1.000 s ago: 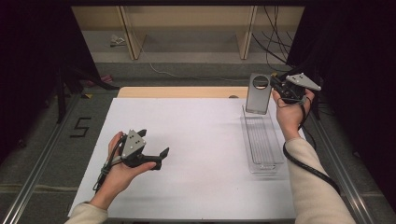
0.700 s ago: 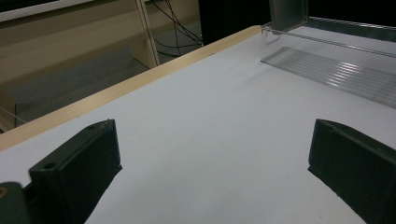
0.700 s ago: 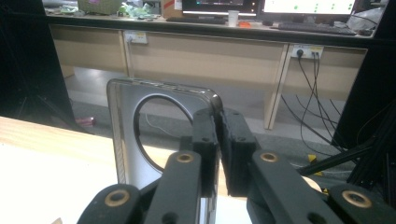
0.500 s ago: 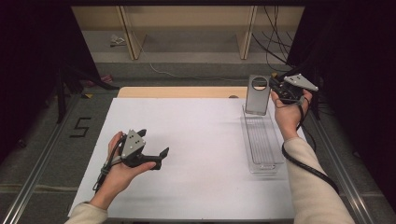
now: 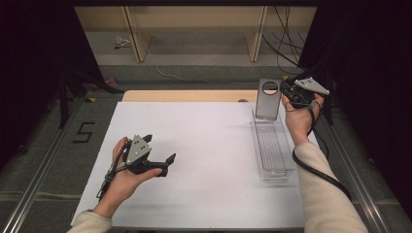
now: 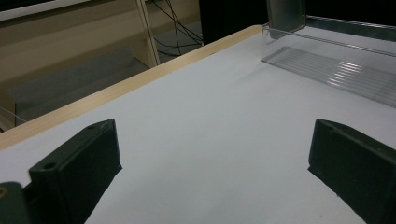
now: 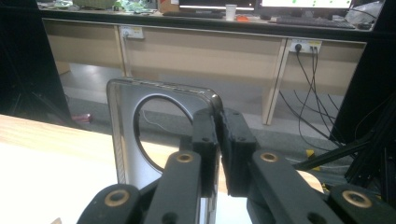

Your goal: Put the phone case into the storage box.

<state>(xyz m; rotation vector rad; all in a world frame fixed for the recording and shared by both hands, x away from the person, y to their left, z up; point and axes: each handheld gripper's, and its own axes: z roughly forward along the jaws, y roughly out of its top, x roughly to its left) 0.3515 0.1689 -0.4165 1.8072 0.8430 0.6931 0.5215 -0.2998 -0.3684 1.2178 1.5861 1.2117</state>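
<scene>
On my white surface (image 5: 204,160) the clear tray (image 5: 272,145) sits just below my right hand-held gripper (image 5: 286,94), which pinches the upright metal plate (image 5: 268,99) (round hole on top) at the tray's far end. My left hand-held gripper (image 5: 163,162) rests spread, well apart.

Tray (image 5: 272,145) lies on table (image 5: 204,145), right side, long axis running front to back. Plate (image 5: 268,99) stands upright at tray's far end, w/ right tongs (image 5: 286,94) clamped on its right edge. Left tongs (image 5: 163,164) sit near front-left, well apart from tray.
</scene>
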